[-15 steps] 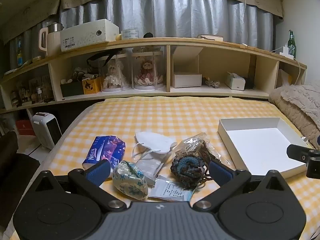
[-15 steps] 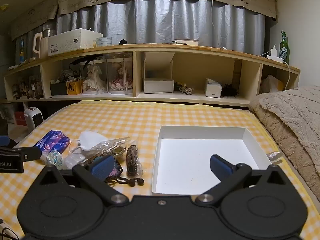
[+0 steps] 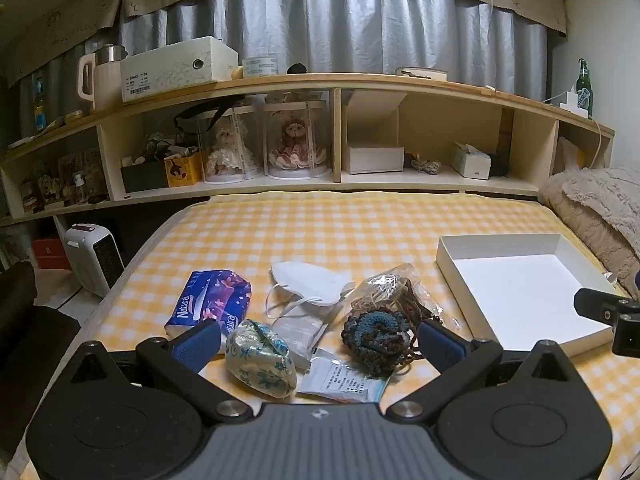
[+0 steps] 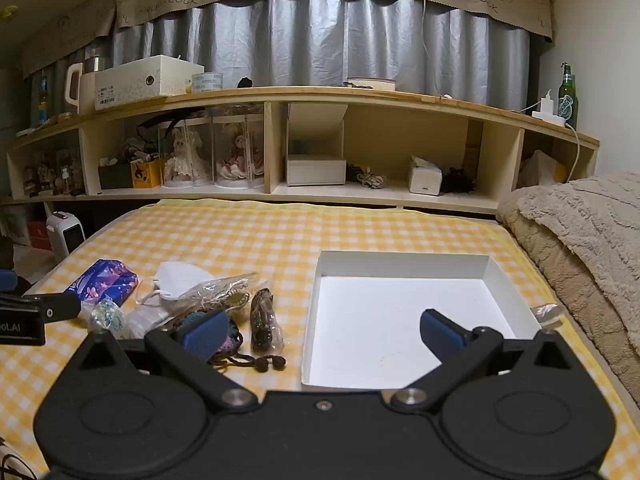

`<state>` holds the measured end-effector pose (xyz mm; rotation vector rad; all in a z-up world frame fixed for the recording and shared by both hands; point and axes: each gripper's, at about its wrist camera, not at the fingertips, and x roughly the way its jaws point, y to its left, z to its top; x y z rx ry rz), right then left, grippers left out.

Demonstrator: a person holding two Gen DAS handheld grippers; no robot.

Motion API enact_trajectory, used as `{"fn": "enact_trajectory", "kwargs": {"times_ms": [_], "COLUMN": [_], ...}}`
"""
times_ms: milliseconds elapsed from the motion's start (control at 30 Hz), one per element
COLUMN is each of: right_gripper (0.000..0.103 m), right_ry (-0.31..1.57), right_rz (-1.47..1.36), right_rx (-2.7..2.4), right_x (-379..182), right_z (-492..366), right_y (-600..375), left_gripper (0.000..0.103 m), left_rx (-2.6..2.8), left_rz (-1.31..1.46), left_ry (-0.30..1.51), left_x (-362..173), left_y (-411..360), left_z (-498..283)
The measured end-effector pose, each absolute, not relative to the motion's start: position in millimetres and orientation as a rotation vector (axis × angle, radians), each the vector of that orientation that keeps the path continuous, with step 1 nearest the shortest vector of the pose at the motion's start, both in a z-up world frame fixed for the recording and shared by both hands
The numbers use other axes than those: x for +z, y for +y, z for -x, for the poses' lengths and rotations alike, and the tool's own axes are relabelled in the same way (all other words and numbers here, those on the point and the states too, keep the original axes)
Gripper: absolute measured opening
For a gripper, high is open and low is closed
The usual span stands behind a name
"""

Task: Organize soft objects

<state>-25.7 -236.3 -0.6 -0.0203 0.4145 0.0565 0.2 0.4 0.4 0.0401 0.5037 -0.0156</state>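
On the bed, I'm seeing nothing moved since a moment ago: left gripper and right gripper jaws gaping wide, empty; soft pile untouched, white box waiting.

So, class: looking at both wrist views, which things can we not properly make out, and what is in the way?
- Crochet pouch, right wrist view: the gripper's own finger covers most of it.
- Printed leaflet, left wrist view: print too small; the gripper body cuts its lower edge.
- Clear flat packet, left wrist view: part-buried under the white mask and floral pouch.
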Motion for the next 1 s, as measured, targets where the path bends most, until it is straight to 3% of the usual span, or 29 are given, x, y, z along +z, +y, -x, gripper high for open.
{"fn": "enact_trajectory", "kwargs": {"times_ms": [1000], "right_gripper": [0.103], "right_ry": [0.417], "right_rz": [0.025], "right_rx": [0.057], "right_x": [-0.1], "right_z": [24.9], "right_y": [-235.8], "left_gripper": [0.103], "left_rx": [-0.014], "left_rz": [-0.043], "left_ry": [0.503], "left_x": [-4.9], "left_y": [-0.1], "left_z": [-2.6]}}
